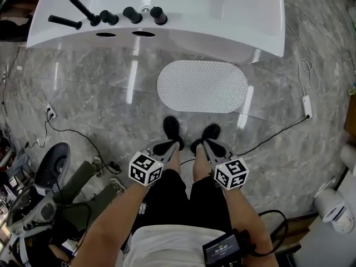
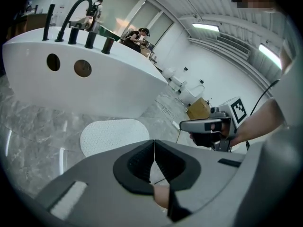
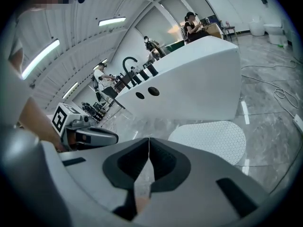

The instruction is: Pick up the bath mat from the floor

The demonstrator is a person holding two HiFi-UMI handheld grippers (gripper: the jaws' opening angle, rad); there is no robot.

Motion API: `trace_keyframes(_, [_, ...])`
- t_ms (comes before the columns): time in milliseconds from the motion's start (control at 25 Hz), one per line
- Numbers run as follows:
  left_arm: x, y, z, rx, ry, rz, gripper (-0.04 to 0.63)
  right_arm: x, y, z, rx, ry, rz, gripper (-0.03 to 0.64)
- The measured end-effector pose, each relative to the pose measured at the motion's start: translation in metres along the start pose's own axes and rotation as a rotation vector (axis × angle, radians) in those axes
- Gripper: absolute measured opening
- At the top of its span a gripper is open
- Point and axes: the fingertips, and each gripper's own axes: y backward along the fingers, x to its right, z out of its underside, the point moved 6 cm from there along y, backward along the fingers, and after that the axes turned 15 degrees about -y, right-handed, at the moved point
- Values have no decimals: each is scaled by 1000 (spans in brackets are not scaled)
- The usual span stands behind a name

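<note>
Head view: white dimpled oval bath mat (image 1: 202, 86) flat on grey marble floor (image 1: 94, 104), just in front of the bathtub (image 1: 233, 21). Left gripper (image 1: 176, 144) and right gripper (image 1: 201, 145) well short of it, jaws pressed together, empty. Probably light, floppy rubber; best pinched at the near edge.

The left gripper (image 2: 154, 145) fills the bottom of the frame, its jaws pressed together with nothing between them. Just above, left of centre, the white bath mat (image 2: 113, 135) lies flat on the marble floor (image 2: 28, 136) below a white bathtub (image 2: 94, 89). The right gripper (image 2: 189, 125) shows at centre right.
</note>
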Motion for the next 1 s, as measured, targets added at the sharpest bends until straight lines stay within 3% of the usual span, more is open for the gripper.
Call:
trace_keyframes(320, [-30,-44,-2,4,-58,-22,8,25,-28,-6,-9,32,-22,6])
trace_keyframes(560, [-7,-63,-25,102,-179,-68,8,58,-7,-19,56,89,-55,6])
trace_keyframes(680, [-41,-69,-20,139,-134,-98,8,63,-36,-29,50,99,-51,6])
trace_keyframes(880, [-114,-81,-2,133,-61,-112,8,67,-97,-52,48,37,-31,6])
trace_keyframes(1000, [-126,-90,19,146,-44,-146,8,79,-111,-46,60,20,-62,6])
